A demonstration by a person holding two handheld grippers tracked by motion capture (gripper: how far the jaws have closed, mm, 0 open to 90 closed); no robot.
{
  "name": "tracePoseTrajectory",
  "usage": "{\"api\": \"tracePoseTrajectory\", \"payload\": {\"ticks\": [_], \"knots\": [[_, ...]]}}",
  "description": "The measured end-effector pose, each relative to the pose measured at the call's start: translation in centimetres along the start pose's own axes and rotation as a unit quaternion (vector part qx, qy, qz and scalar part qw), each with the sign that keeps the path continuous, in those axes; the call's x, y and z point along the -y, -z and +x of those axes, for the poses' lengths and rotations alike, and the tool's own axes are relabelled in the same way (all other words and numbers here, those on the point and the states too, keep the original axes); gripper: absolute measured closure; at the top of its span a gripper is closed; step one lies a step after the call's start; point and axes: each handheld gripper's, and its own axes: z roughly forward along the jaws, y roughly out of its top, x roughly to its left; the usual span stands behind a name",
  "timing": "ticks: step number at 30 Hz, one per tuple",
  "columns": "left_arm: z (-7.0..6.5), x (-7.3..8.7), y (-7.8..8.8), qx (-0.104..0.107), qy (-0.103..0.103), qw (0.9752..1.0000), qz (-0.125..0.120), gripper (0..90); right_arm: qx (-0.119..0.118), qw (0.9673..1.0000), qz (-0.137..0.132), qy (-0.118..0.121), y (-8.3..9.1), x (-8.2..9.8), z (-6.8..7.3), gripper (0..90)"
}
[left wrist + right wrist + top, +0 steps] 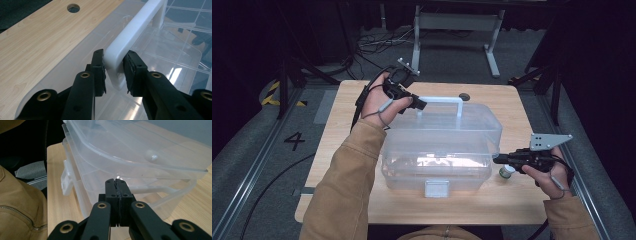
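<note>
A clear plastic storage box (437, 170) stands in the middle of the wooden table (347, 115). Its clear lid (452, 125) carries a white handle (439, 99). My left gripper (417, 104) is shut on the left end of that handle (130, 32), one jaw on each side (114, 67). In the right gripper view the lid (130, 147) sits tilted, lifted off the base (82, 182) along one edge. My right gripper (498, 160) is shut on nothing, its tips (116, 182) close to the box's right wall.
A small round white and green object (507, 171) lies on the table under my right gripper. A white latch (436, 188) hangs at the box's front. A round hole (464, 97) is in the tabletop behind the box. A metal frame (457, 22) and cables lie on the floor beyond.
</note>
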Motion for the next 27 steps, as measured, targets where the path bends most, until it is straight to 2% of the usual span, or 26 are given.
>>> {"api": "tracePoseTrajectory", "payload": {"ticks": [8,14,18,22,24,26,27], "knots": [[0.06,-0.06,0.02,0.001,0.000,1.0000,0.002,71.4,-0.004,0.9998,-0.018,-0.010,0.18,0.03,-0.08,90.0],[0.08,-0.02,0.03,0.002,0.001,1.0000,0.000,71.4,0.003,0.9996,-0.026,-0.010,0.22,0.06,-0.10,90.0],[0.15,0.11,0.01,0.006,0.003,1.0000,-0.002,71.4,0.005,0.9996,-0.027,-0.010,0.21,0.03,-0.10,90.0],[-0.03,0.30,0.05,0.002,-0.003,1.0000,-0.007,71.1,0.003,0.9997,-0.024,-0.011,0.14,0.02,-0.05,90.0],[-0.11,0.42,0.15,0.001,-0.004,0.9999,-0.013,66.2,0.002,0.9997,-0.022,-0.012,0.11,0.00,-0.03,90.0],[-0.27,0.63,0.46,-0.001,-0.006,0.9999,-0.016,55.8,0.003,0.9997,-0.022,-0.012,0.11,-0.01,-0.02,90.0],[-0.36,0.73,0.67,-0.003,-0.008,0.9999,-0.014,55.8,0.003,0.9997,-0.023,-0.012,0.11,-0.03,-0.02,90.0]]}}
